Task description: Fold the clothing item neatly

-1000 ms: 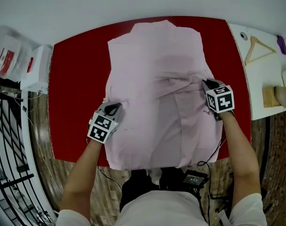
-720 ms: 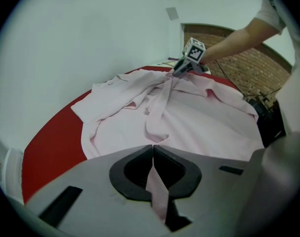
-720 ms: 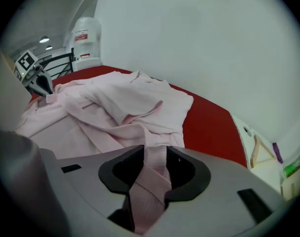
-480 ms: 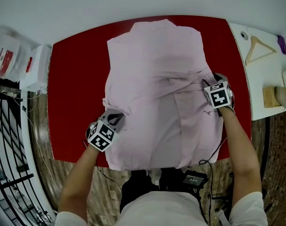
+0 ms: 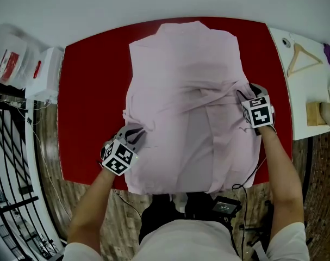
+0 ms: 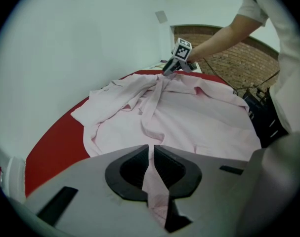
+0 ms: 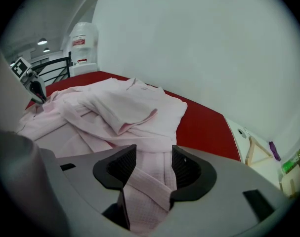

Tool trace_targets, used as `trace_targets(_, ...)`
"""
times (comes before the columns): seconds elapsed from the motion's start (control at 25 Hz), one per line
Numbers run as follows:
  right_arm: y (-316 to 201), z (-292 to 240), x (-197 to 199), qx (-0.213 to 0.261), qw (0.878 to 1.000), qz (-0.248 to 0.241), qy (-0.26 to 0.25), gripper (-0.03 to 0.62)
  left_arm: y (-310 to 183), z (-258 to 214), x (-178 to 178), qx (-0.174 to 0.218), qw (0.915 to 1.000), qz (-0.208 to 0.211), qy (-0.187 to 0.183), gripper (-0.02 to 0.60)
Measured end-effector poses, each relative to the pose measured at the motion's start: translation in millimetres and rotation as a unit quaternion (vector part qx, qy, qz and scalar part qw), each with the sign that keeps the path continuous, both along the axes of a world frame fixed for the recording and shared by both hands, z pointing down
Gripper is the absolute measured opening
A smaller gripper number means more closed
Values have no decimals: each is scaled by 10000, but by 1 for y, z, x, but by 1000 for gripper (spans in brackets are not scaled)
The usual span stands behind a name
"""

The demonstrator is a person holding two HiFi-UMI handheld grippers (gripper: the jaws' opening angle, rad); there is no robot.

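Observation:
A pale pink shirt (image 5: 186, 91) lies spread on the red table (image 5: 88, 80), its hem hanging over the near edge. My left gripper (image 5: 136, 130) is at the shirt's left edge, shut on a thin fold of the pink fabric (image 6: 150, 174). My right gripper (image 5: 244, 94) is at the shirt's right side by a folded-in sleeve. Its jaws are opening and stand wide apart. A strip of the shirt (image 7: 150, 181) lies loose between them, not pressed by the pads. Each gripper shows in the other's view: the right gripper (image 6: 169, 69) and the left gripper (image 7: 38, 95).
A white side table (image 5: 311, 91) at the right carries a wooden hanger (image 5: 303, 56) and small items. White containers (image 5: 42, 75) and a black railing (image 5: 7, 145) stand at the left. A black device (image 5: 225, 205) with cables sits by the person's legs.
The right gripper's jaws have opened and let go of the fabric. The left gripper has drawn back slightly toward the near edge, still pinching the shirt's left edge.

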State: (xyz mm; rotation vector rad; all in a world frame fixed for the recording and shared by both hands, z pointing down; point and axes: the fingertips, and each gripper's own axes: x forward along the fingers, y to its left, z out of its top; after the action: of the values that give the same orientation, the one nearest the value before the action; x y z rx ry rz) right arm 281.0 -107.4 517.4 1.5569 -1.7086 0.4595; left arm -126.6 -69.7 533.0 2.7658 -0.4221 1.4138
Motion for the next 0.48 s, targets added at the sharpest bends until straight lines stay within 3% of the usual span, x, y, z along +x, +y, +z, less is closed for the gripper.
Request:
trace_targets(0.12,1,-8,-10,95,9999,-90,105,222,0,-4,-2,39,10000,-40,37,11)
trace_targets(0.2,0,-19,-28,260,9982,-429,325,222,1,-4,-3,54,10000,-44,40,11)
trace_targets(0.32,4,-32,-93,382,9851,-1620,437,221,4,-2,-3,39,10000,-72,57,12)
trace_targets(0.48,15,-26,-195,193,9474,-3177,338,219,6,4,-1,3,10000,-54,34,11)
